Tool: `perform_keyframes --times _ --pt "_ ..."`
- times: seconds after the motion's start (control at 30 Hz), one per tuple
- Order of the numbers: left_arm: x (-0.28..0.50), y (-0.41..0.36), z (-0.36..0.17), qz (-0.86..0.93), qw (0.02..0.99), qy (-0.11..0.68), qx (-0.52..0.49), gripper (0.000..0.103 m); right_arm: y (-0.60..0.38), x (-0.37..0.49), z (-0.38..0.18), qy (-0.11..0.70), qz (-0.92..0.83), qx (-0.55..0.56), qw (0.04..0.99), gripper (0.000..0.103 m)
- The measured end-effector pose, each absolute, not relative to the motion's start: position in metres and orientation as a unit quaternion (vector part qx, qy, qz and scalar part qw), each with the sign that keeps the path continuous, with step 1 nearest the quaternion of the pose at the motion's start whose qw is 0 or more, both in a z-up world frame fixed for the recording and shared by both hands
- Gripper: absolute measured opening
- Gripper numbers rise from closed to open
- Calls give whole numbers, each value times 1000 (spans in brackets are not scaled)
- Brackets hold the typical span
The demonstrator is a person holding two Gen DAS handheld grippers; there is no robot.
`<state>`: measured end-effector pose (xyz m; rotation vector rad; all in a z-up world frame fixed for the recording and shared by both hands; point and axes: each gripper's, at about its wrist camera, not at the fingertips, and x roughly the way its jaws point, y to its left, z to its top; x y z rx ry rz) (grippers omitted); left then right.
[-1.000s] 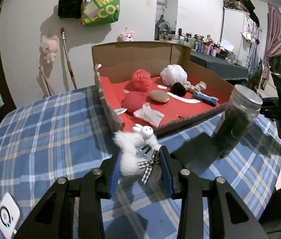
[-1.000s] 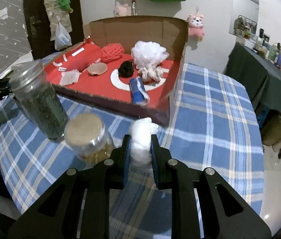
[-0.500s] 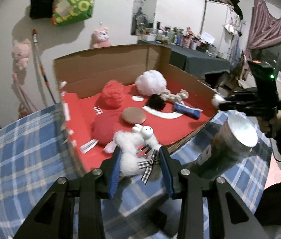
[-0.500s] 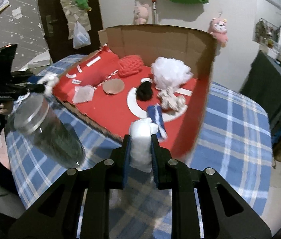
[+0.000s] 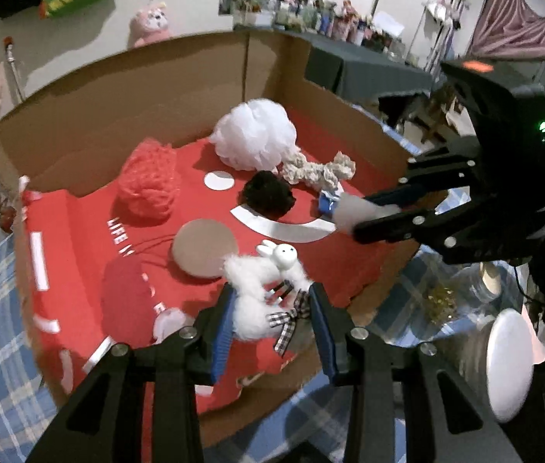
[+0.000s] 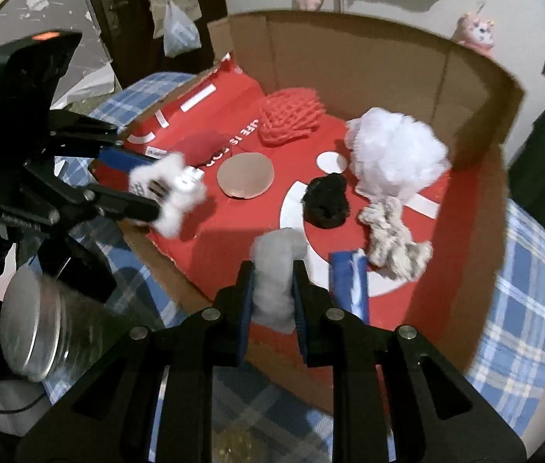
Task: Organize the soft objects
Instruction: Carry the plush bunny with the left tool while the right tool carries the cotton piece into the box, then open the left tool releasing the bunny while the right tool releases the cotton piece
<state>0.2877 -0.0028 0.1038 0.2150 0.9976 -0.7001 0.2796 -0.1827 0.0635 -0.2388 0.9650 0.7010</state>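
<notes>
Soft objects: six in the box [image 5: 180,88], one per claw.

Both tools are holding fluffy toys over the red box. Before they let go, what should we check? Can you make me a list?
1. Left tool grips the white bunny toy: ok, pinched between its fingers.
2. Right tool grips the white cotton puff: ok, squeezed tight.
3. Bunny toy is over the red box: ok, the red floor shows below it.
4. Puff is over the box: ok, just past the near edge.
5. Free landing spot: ok, bare red floor shows between the tan round pad and the black pom-pom.
6. The two tools will not bump: cannot tell, they are close together.
</notes>
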Motion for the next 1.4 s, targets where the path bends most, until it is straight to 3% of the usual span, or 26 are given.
perform_keyframes --times 0.5,0.9,1.4 --pt "316 -28 76 -311 782 521 146 40 -154 316 30 520 312 -162 778 19" --pt "320 -32 69 -305 781 524 148 43 -149 315 28 523 305 -173 777 21" --pt "315 -23 81 -295 802 506 122 64 -154 317 29 522 297 -161 783 25"
